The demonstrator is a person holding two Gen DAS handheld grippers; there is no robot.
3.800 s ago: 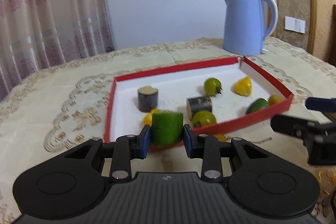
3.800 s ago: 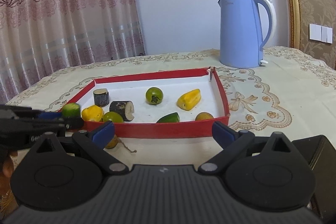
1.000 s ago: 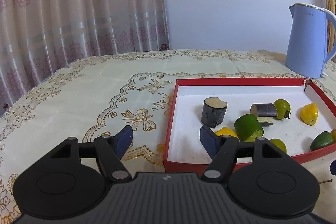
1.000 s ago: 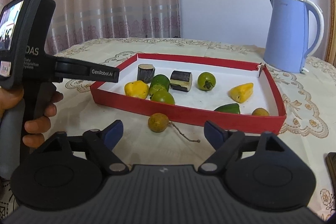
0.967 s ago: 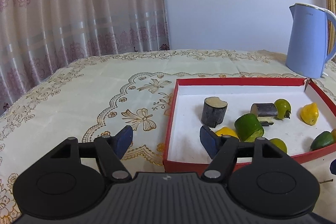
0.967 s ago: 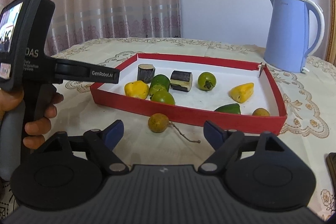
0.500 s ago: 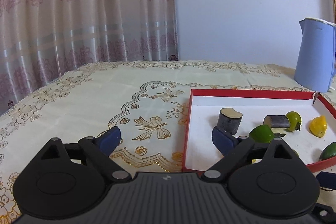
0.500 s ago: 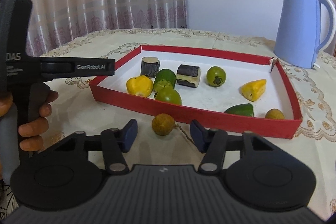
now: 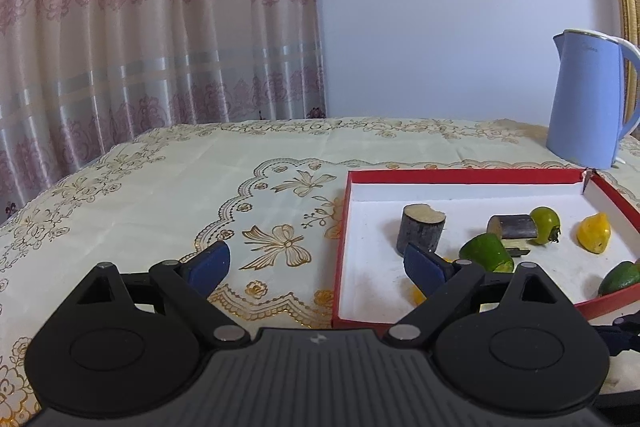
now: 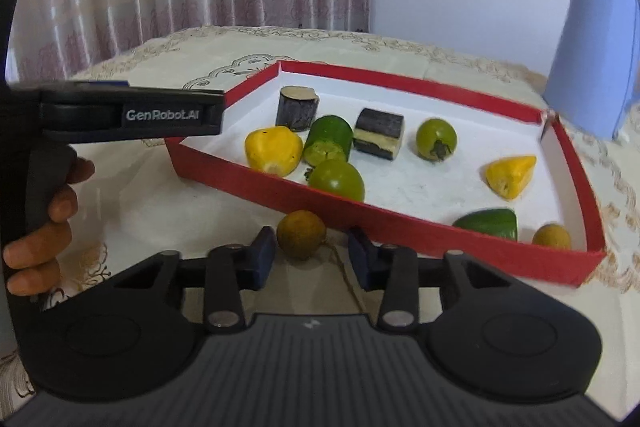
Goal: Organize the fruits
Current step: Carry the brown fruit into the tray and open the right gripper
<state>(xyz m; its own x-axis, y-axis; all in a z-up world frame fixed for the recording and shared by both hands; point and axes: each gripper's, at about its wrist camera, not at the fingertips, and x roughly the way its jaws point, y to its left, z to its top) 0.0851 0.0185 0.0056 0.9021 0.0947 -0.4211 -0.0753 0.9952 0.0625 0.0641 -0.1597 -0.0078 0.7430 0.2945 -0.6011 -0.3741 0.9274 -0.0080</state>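
Note:
A small brown-yellow round fruit [image 10: 301, 233] with a thin stem lies on the tablecloth, against the near outer wall of the red tray [image 10: 400, 223]. My right gripper [image 10: 312, 255] is low over the cloth with that fruit between its fingertips. Its jaws are closing, and a gap still shows on both sides of the fruit. The tray [image 9: 340, 259] holds several pieces, among them a green cut piece [image 10: 328, 139]. My left gripper [image 9: 316, 267] stands wide open over the cloth at the tray's left edge, with nothing between its pads.
A blue kettle [image 9: 584, 99] stands behind the tray's far right corner. In the right wrist view a hand [image 10: 48, 219] holds the left gripper, whose black finger [image 10: 172, 115] reaches over the tray's left corner. Curtains hang behind the table.
My right gripper has moved forward and down to the round fruit, and its jaws have narrowed around it. My left gripper's jaws have widened; earlier it let the green piece go in the tray.

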